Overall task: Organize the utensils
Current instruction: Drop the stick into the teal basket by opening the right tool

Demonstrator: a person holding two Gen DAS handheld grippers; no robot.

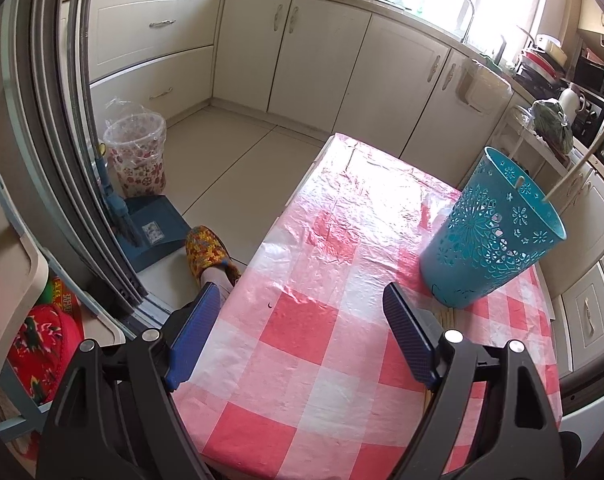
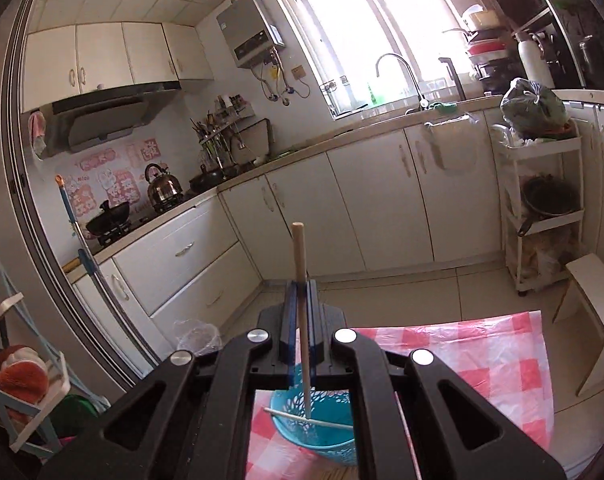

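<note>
The right gripper [image 2: 300, 292] pinches a wooden chopstick [image 2: 302, 300] upright — its tip inside the teal holder [image 1: 490, 232], at 2 o'clock on the tabletop [image 1: 302, 344]. The left gripper [image 1: 302, 296] gapes wide, holding nothing.

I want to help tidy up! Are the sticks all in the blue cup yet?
Nearly. One chopstick already rests inside the blue cup. The right hand-held gripper is shut on another chopstick, its tip dipping into the cup. The left hand-held gripper is open and holds nothing. No loose sticks show on the checked tablecloth.
</note>
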